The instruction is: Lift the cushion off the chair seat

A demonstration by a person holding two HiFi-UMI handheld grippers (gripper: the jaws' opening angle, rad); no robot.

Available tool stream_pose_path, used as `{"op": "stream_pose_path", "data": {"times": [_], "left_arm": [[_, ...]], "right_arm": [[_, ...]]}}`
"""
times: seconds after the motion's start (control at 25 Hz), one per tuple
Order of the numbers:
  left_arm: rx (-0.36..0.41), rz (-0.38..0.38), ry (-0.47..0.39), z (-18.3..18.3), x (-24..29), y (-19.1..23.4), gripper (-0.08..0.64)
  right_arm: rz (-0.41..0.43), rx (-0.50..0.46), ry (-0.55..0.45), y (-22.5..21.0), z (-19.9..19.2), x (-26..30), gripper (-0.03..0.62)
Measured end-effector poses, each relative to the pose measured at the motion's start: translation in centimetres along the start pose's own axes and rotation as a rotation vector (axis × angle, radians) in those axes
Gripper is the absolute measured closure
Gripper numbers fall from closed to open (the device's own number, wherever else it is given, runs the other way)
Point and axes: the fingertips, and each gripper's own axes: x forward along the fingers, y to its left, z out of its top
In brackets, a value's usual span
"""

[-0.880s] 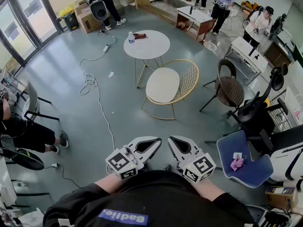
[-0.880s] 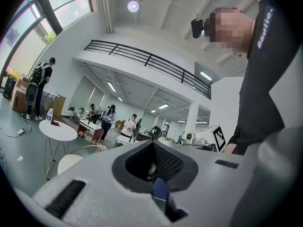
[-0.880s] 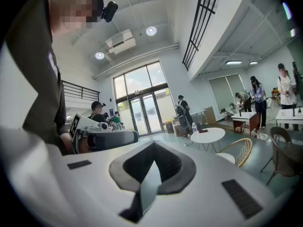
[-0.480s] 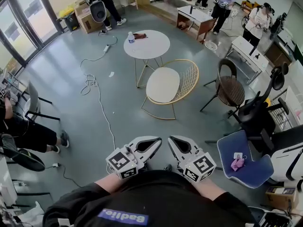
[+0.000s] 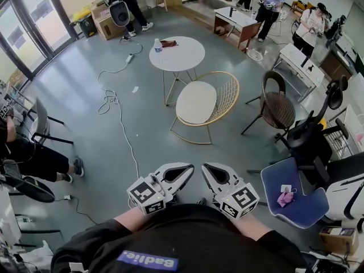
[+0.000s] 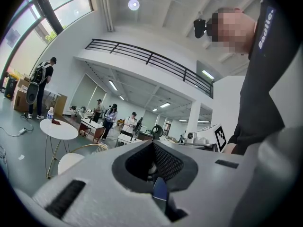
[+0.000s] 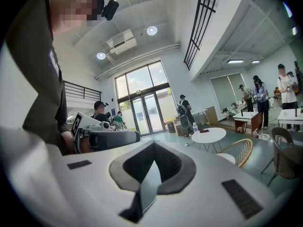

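A round white cushion [image 5: 195, 102] lies on the seat of a gold wire chair [image 5: 228, 95] in the middle of the floor, well ahead of me. Both grippers are held close to my body, side by side and far short of the chair. My left gripper [image 5: 184, 170] is shut with nothing between its pads. My right gripper [image 5: 208, 170] is shut and empty too. The left gripper view shows the cushion [image 6: 71, 161] small at the lower left, beyond the left gripper [image 6: 153, 144]. In the right gripper view the chair [image 7: 240, 152] stands at the right, past the right gripper [image 7: 154, 146].
A round white table [image 5: 177, 53] with a bottle stands just behind the chair. A brown chair [image 5: 276, 108] and a blue office chair [image 5: 293, 199] with a pink cloth are to the right. A cable [image 5: 116, 110] runs over the floor on the left, near a seated person [image 5: 31, 159].
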Motion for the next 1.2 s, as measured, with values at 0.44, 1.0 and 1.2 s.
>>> {"op": "stream_pose_path", "data": {"times": [0.44,1.0,1.2], "left_arm": [[-0.007,0.063,-0.007,-0.8,1.5,0.2,0.545],[-0.038,0.072,-0.026,0.8,4.3,9.3,0.545],[-0.028,0.047,-0.017,2.6,5.4,16.1,0.545]], "right_arm": [[0.022,0.03,-0.016,-1.9,-0.7,-1.3,0.565],[-0.039,0.036,0.014,-8.4,0.2,5.0,0.565],[-0.066,0.037,0.023,-11.2,1.2,10.8,0.565]]}}
